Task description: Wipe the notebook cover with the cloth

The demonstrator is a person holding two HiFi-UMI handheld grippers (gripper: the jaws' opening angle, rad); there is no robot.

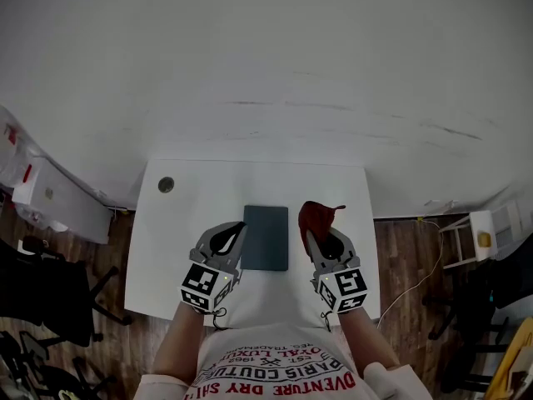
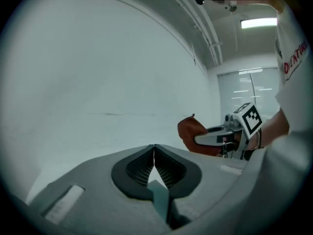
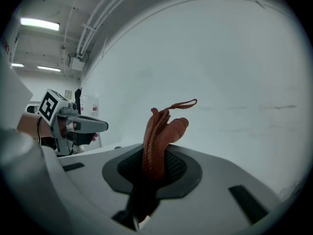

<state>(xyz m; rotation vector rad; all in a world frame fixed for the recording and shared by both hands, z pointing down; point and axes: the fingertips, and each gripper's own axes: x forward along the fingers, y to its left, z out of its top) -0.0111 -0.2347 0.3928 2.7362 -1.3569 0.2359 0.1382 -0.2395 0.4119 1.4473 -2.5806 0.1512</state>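
A dark grey-blue notebook (image 1: 266,237) lies flat in the middle of the white table (image 1: 175,240). My left gripper (image 1: 237,230) hovers at the notebook's left edge. Its jaws are shut, tips touching (image 2: 154,147), with nothing seen between the tips. A teal sliver (image 2: 159,196) shows in the gap behind them. My right gripper (image 1: 312,236) is just right of the notebook, shut on a red-brown cloth (image 1: 315,215). The cloth (image 3: 159,131) sticks up bunched from between the pads, with a loose loop at its top. From the left gripper view, the cloth (image 2: 190,130) bulges past the right gripper.
A small round dark object (image 1: 166,185) sits at the table's far left corner. A white wall rises behind the table. Black chairs (image 1: 50,298) stand on the wood floor at the left. A white shelf unit (image 1: 483,240) and a floor cable (image 1: 416,286) are at the right.
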